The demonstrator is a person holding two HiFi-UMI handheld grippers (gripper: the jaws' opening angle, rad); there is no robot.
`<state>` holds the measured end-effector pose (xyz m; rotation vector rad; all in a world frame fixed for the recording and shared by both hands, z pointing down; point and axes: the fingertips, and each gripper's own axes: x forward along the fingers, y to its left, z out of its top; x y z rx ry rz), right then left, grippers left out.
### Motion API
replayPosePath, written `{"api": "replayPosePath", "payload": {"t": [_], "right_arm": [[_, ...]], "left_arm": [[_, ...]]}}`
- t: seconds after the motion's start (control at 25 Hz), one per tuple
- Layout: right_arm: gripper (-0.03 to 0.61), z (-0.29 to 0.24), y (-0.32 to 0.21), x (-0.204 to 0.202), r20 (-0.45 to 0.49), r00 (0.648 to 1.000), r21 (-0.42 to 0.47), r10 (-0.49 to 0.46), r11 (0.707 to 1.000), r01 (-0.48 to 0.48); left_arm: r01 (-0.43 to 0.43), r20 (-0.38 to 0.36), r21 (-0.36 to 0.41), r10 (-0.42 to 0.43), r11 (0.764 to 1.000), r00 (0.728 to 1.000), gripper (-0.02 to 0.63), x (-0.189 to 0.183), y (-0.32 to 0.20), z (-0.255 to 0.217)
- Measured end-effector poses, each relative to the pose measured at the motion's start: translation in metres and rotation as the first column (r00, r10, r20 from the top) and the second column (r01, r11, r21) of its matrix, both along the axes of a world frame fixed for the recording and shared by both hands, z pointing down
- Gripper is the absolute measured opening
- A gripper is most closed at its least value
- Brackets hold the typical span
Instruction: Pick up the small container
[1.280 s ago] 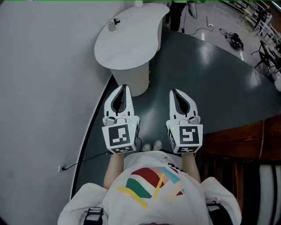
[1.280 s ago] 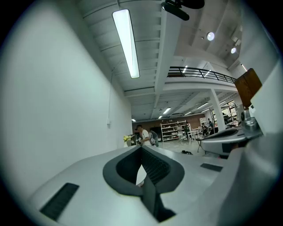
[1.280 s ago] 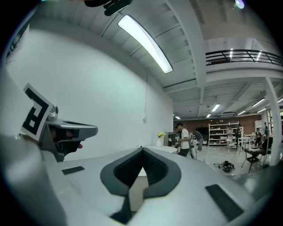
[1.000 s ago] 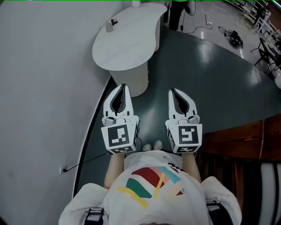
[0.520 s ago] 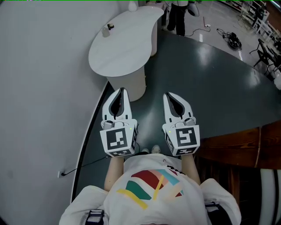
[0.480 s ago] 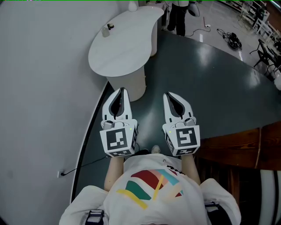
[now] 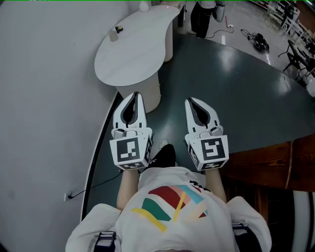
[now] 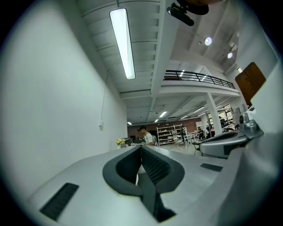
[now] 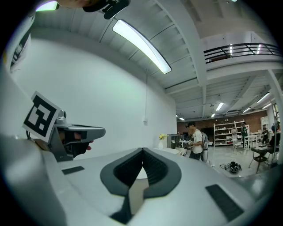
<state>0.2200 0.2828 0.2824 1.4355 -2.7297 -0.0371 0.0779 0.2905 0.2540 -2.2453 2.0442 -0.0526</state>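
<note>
The small container [image 7: 116, 32] stands on the far left part of a white rounded table [image 7: 133, 49], well ahead of both grippers. In the head view my left gripper [image 7: 136, 94] is held in the air just short of the table's near edge, jaws shut with nothing between them. My right gripper [image 7: 189, 100] hangs beside it over the dark floor, also shut and empty. The left gripper view shows its tips [image 8: 141, 146] pressed together; the right gripper view shows the same for its own tips [image 9: 143, 150]. The container does not show in either gripper view.
A white wall [image 7: 44, 123] runs along the left. A white vase [image 7: 144, 6] stands at the table's far end. A person [image 7: 202, 15] stands beyond the table on the dark floor [image 7: 236, 88]. Cables [image 7: 258, 42] lie far right; wooden flooring [image 7: 266, 157] begins at the right.
The table and container have slid left and nearer in the head view as I step forward; a dark trouser leg now shows between the grippers. Both grippers stay shut.
</note>
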Motion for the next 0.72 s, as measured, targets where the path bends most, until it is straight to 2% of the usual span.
{"api": "replayPosePath", "payload": {"t": [0.2, 0.36, 0.72], "right_arm": [[0.011, -0.003, -0.015, 0.008, -0.016, 1.000, 0.008, 0.008, 1.000, -0.007], [0.012, -0.004, -0.024, 0.005, -0.022, 1.000, 0.027, -0.008, 1.000, 0.009], [0.012, -0.012, -0.070, 0.009, -0.037, 0.999, 0.073, 0.024, 0.997, -0.021]], "left_arm": [[0.038, -0.057, -0.028, -0.040, 0.999, 0.998, 0.017, -0.008, -0.025, 0.004], [0.036, -0.023, -0.028, -0.037, 0.999, 0.999, 0.018, -0.009, -0.042, 0.007], [0.063, -0.050, 0.000, -0.063, 0.998, 0.997, 0.017, -0.033, -0.089, 0.007]]}}
